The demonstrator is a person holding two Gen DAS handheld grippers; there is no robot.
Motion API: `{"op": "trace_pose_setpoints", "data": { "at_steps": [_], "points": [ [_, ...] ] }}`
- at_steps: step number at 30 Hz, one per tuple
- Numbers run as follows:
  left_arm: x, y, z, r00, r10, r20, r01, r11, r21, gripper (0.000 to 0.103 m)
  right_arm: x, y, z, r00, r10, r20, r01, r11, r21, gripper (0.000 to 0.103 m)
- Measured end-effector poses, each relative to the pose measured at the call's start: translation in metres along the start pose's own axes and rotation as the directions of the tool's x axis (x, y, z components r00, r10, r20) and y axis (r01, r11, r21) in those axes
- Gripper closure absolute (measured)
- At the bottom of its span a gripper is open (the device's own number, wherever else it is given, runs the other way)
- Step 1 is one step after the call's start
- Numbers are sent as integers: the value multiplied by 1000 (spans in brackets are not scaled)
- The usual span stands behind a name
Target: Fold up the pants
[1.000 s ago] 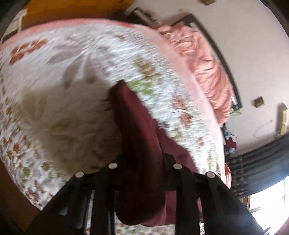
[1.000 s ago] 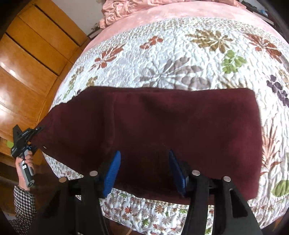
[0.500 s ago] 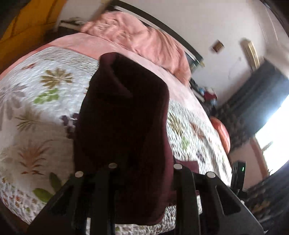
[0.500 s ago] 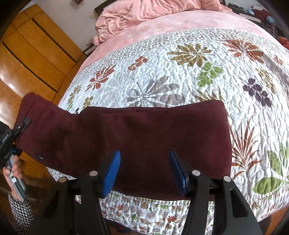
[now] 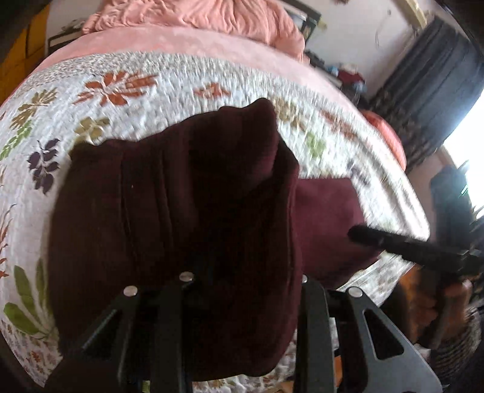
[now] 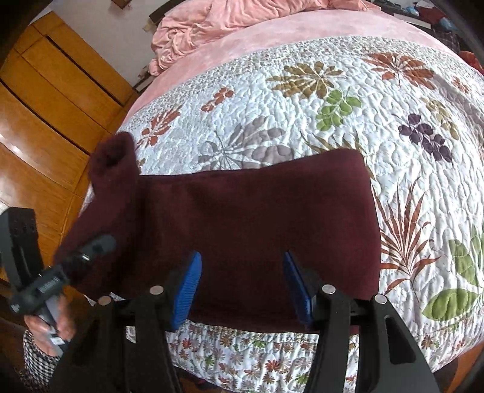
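Maroon fleece pants (image 6: 257, 220), soft and napped, laid in a broad rectangular band across the near edge of a quilted floral bedspread (image 6: 348, 99). One end lifted into a bunched, tubular fold, pinched by left gripper (image 6: 99, 243), jaws lately easing wider with cloth between. Right gripper (image 6: 242, 284) spread, ribbed blue pads (image 6: 187, 287) over flat cloth, not pressing. Crumpled pink blanket (image 6: 230, 21) beyond.
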State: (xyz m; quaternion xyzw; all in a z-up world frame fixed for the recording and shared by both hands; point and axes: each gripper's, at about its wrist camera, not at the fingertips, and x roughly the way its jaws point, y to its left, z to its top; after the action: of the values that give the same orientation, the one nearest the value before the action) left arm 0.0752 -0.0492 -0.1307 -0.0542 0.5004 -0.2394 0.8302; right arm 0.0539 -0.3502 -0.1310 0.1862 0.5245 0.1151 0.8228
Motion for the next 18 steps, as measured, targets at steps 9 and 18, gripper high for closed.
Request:
{"op": "trace_pose_setpoints", "data": {
  "at_steps": [9,18],
  "points": [
    [-34,-7,1,996,-88,16,88,996,-9,52,17,-7,-4,999,-13,-35,13,1000,6,43],
    [-68,30,3,996,-29,81,33,998,-55,36,18,-8,-4,999,-7,-38,7,1000,5,41]
  ]
}}
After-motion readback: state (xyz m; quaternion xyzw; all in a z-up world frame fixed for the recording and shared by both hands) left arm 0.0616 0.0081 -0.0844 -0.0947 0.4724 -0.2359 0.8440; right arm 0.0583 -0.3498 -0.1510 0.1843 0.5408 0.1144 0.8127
